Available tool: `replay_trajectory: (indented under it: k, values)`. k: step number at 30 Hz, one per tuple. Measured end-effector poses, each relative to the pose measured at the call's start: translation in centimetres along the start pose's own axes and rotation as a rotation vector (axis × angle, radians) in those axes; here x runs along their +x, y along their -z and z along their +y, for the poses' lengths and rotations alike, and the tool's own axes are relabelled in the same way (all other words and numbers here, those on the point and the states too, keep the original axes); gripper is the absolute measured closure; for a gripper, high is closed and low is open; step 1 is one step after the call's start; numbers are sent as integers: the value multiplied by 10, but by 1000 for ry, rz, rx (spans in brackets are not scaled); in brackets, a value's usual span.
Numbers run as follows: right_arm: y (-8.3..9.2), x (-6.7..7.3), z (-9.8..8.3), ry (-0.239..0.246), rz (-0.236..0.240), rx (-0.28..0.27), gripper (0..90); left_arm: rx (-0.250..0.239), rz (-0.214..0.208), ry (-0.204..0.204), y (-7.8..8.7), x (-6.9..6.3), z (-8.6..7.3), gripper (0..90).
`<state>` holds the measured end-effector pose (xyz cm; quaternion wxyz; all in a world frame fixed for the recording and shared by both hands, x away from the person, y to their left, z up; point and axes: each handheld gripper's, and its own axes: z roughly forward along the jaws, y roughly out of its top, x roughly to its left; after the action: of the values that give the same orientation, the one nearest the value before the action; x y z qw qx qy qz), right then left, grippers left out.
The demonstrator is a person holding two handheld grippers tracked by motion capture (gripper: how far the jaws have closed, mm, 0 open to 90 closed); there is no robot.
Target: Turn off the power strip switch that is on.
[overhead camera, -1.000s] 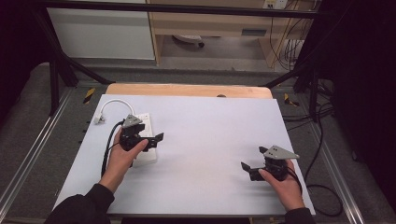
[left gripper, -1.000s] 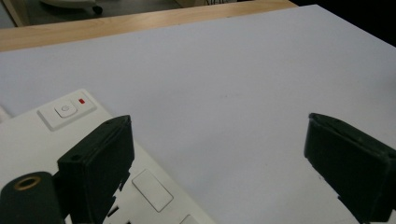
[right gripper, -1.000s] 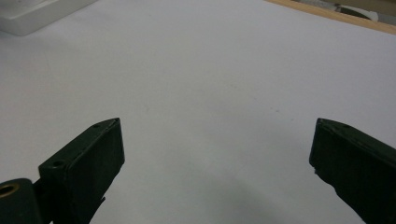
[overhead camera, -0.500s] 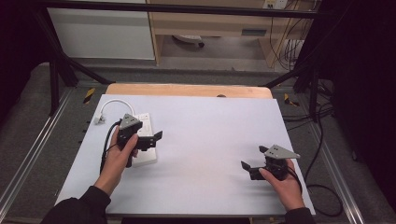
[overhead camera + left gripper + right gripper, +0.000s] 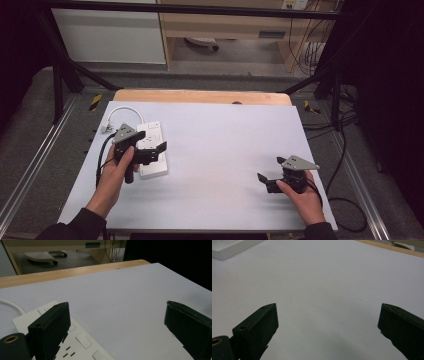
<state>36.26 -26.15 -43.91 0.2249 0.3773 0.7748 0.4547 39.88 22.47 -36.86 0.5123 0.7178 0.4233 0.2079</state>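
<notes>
A white power strip (image 5: 153, 150) with a white cable (image 5: 116, 112) lies on the table's left side. My left gripper (image 5: 159, 152) hovers just over the strip, open, its jaws spread wide with nothing between them. In the left gripper view the power strip (image 5: 75, 342) sits under the left jaw, its sockets and switches showing. My right gripper (image 5: 264, 181) rests low at the table's right front, open and empty, pointing left. In the right gripper view a corner of the power strip (image 5: 229, 246) shows far off at the upper left.
The white tabletop (image 5: 225, 145) has a wooden strip (image 5: 200, 96) along its far edge. Metal frame rails (image 5: 30, 165) run beside the table on the left, and black cables (image 5: 345, 150) lie on the floor to the right.
My left gripper has moved forward and slightly left over the power strip. The right gripper has stayed where it was.
</notes>
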Motion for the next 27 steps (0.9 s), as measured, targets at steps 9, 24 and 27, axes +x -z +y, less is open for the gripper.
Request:
replay_trajectory:
  k: [9,24,27]
  values:
    - [0,0,0,2,2,-1,37,-8,7,4,14,2,-1,64]
    - [1,1,0,2,2,-3,36,-39,4,10,39,2,-3,64]
    - [0,1,1,3,5,-3,36,-40,3,4,42,3,-4,64]
